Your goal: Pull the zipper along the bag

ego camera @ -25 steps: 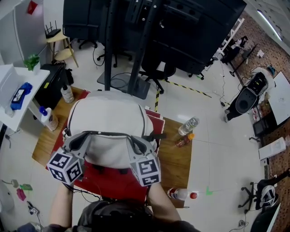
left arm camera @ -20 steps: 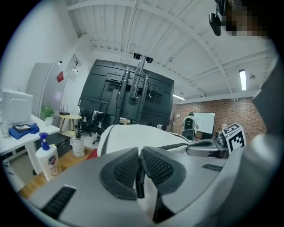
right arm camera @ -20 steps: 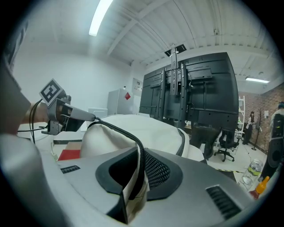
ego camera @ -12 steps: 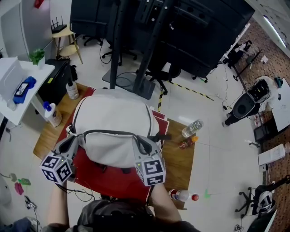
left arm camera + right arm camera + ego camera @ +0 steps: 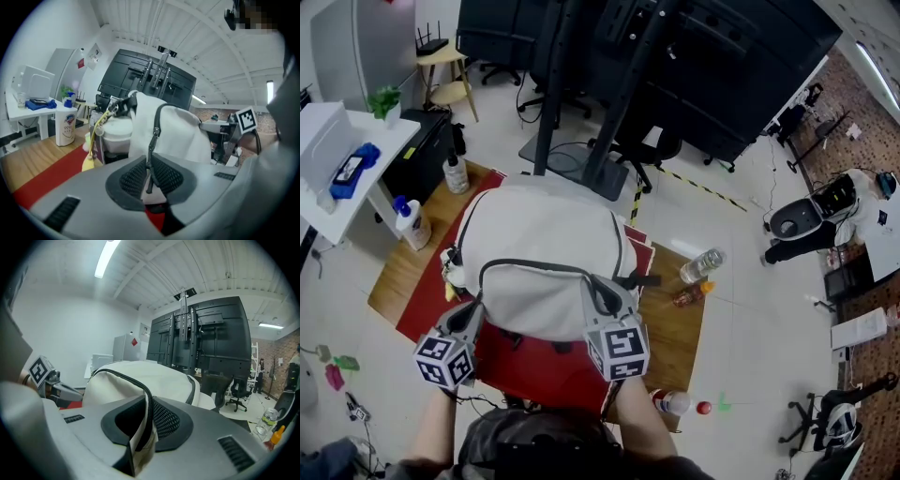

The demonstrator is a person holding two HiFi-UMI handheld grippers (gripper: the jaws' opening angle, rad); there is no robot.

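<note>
A white backpack (image 5: 544,248) with a black zipper (image 5: 534,266) lies on a red mat (image 5: 530,373) on a low wooden table (image 5: 673,330). My left gripper (image 5: 474,314) is at the bag's near left corner. In the left gripper view it (image 5: 149,171) is shut on the black zipper pull (image 5: 150,176), which hangs from the slider (image 5: 153,136). My right gripper (image 5: 598,292) is at the near right corner. There it (image 5: 144,420) is shut on a fold of the bag's fabric (image 5: 140,437) beside the zipper line (image 5: 126,378).
A white soap bottle (image 5: 412,225) and a smaller bottle (image 5: 456,174) stand at the table's far left. A water bottle (image 5: 701,265) and an orange-capped bottle (image 5: 689,294) lie at the right, another bottle (image 5: 671,401) at the near edge. A black screen stand (image 5: 581,169) rises behind.
My left gripper swung out to the left, then came back in toward the bag's near left corner. My right gripper kept its hold at the right corner.
</note>
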